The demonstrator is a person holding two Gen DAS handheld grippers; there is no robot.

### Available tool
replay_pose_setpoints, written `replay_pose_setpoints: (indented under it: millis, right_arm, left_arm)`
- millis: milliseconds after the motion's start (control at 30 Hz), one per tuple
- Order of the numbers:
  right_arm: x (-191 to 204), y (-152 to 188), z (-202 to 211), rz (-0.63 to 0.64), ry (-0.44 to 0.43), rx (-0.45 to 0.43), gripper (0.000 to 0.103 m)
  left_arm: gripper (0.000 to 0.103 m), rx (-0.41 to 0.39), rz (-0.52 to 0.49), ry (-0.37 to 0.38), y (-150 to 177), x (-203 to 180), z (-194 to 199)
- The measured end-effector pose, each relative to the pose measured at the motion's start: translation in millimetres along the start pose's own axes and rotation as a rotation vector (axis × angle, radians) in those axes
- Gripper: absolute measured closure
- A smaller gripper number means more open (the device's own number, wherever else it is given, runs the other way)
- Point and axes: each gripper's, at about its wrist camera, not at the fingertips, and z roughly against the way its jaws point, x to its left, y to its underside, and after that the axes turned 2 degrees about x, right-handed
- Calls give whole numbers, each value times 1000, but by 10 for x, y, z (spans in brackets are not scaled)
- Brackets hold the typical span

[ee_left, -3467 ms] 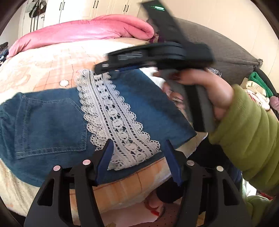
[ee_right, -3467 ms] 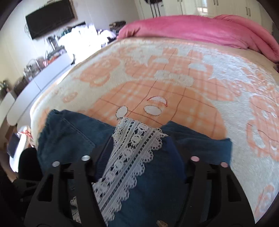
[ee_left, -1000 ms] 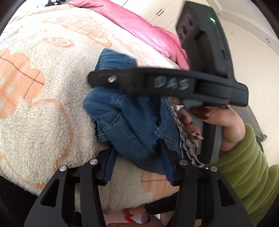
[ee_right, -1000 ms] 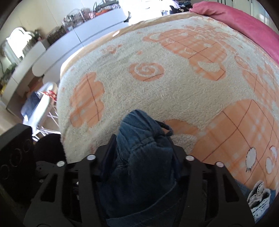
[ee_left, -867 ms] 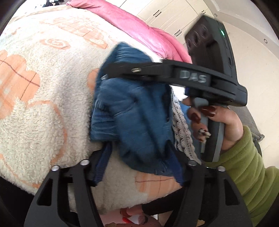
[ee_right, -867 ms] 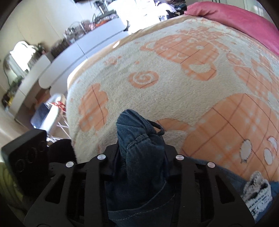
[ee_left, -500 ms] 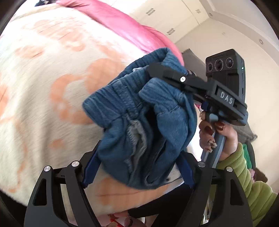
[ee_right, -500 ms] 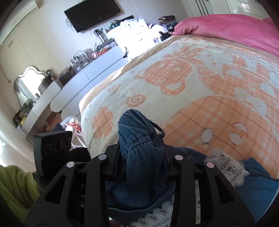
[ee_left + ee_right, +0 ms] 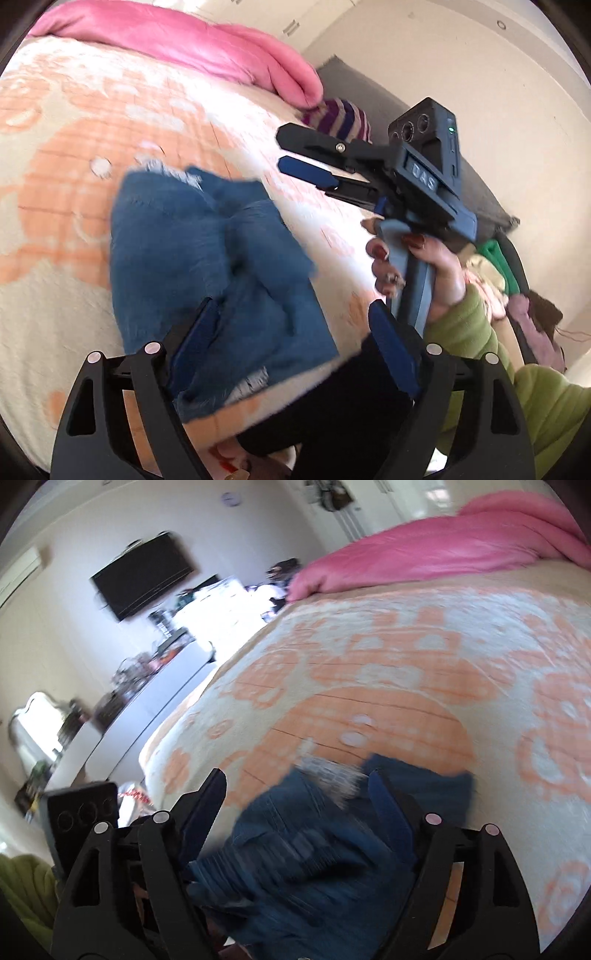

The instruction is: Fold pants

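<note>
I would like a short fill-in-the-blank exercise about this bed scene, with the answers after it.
1. The denim pants lie on an orange-and-cream ____.
2. The quilt bunched at the far end of the bed is ____.
3. The sleeve behind the right tongs is ____.
4. The screen on the wall is ____.

Answers: blanket; pink; green; black

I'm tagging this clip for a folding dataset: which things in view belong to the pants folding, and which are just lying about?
Part of the job:
- blue denim pants, lying on the bed blanket
- left gripper, opening, fingers clear of the denim
- right gripper, opening, empty

Lying about:
- pink duvet
- striped cloth
- wall TV
- clothes pile
</note>
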Motion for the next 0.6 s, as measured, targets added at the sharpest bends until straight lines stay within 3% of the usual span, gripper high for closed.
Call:
replay_pose_setpoints:
  millis: [200, 267, 333, 500, 600]
  right_arm:
    - [-87, 276, -73, 13, 98, 78, 30]
    - [-94, 374, -238, 59, 244, 149, 30]
    - [-124, 439, -299, 85, 314, 178, 28]
    - [-82, 432, -91, 58, 276, 101, 26]
    - [-69, 399, 97, 25, 274, 34, 15]
  left_arm:
    - [20, 47, -38, -56, 55, 31, -142]
    - [20, 55, -43, -68, 117, 73, -99]
    - [20, 57, -46, -79, 162, 75, -53]
    - [17, 25, -63, -117, 118, 48, 101]
    - [17, -2, -94, -159, 82, -1, 210]
